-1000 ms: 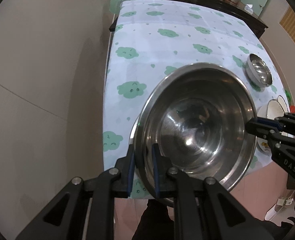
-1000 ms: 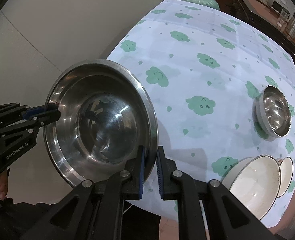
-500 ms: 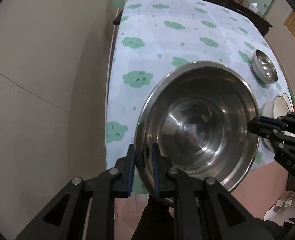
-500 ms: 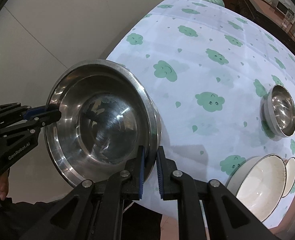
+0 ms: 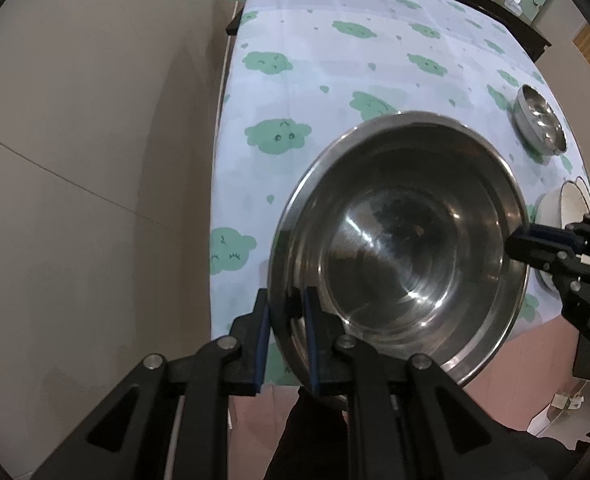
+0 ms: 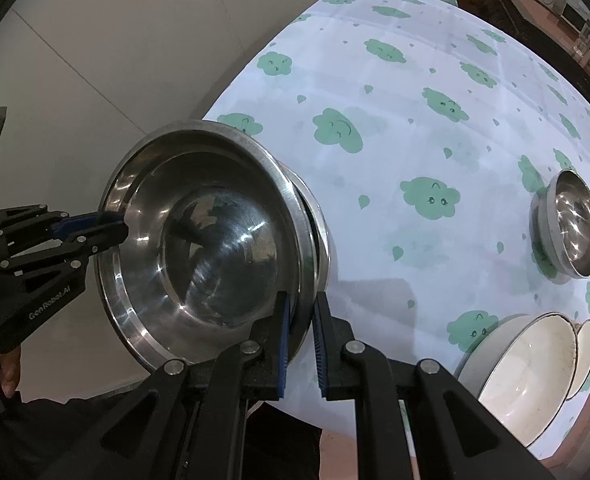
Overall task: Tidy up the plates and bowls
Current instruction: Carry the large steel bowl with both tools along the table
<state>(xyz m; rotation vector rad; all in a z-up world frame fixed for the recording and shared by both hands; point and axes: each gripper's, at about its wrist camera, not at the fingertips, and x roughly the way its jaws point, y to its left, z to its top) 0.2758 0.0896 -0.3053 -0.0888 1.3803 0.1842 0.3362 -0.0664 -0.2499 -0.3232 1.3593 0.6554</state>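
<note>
1. Left gripper (image 5: 285, 338) clamped the large steel bowl's (image 5: 399, 248) left rim.
2. The bowl hung over the tablecloth's (image 6: 415, 120) near edge, likely gripped from both sides for balance.
3. Right gripper (image 6: 299, 336) pinched the opposite rim.
4. Small steel bowl (image 6: 575, 228) and white bowls (image 6: 527, 376) sat well right.

I see a large round stainless-steel bowl (image 5: 407, 248), shiny and empty, held tilted above the near edge. A small steel bowl (image 6: 573, 226) stands further right, and two white ceramic bowls (image 6: 531, 376) stand side by side, touching, near the corner.
</note>
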